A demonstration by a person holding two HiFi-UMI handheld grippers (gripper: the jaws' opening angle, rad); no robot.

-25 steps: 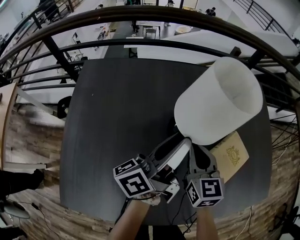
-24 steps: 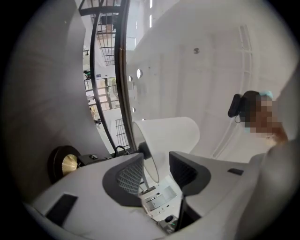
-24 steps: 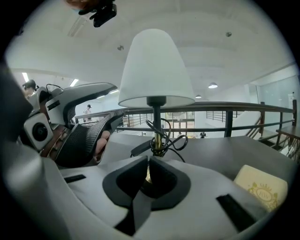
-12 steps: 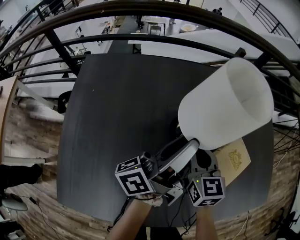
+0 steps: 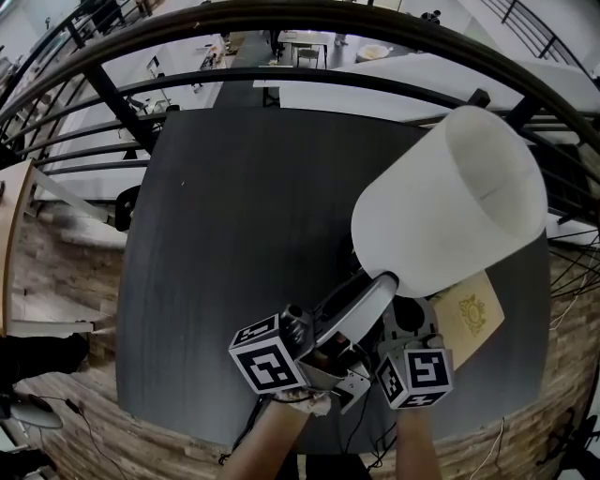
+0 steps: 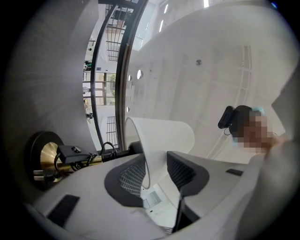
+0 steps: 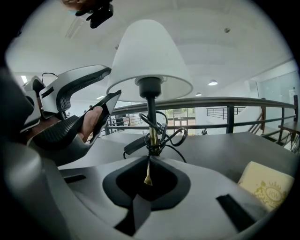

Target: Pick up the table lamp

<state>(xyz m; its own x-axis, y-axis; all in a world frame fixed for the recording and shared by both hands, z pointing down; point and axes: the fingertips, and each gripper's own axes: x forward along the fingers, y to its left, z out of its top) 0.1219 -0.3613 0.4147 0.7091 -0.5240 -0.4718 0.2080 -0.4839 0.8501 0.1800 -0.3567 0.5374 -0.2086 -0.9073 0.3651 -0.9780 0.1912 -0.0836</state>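
The table lamp has a white shade [image 5: 450, 206] and leans to the right over the dark table [image 5: 234, 234]. My right gripper [image 5: 406, 314] sits under the shade. In the right gripper view, that gripper [image 7: 147, 176] is shut on the thin brass stem [image 7: 150, 133], where the black cable [image 7: 164, 138] is wound. My left gripper [image 5: 373, 289] reaches up to the shade's lower rim. In the left gripper view, the rim [image 6: 146, 159] runs between the closing jaws of the left gripper [image 6: 152, 169], with gaps showing beside the pads. The round black base [image 6: 44, 157] shows at the left.
A beige booklet [image 5: 469, 314] lies on the table at the right, beside my right gripper. A curved black railing [image 5: 281, 28] runs along the table's far and right sides. Wooden flooring [image 5: 66, 281] is at the left, beyond the table edge.
The shade has tipped a little further to the right and away from me. Both grippers have stayed almost in place beneath it.
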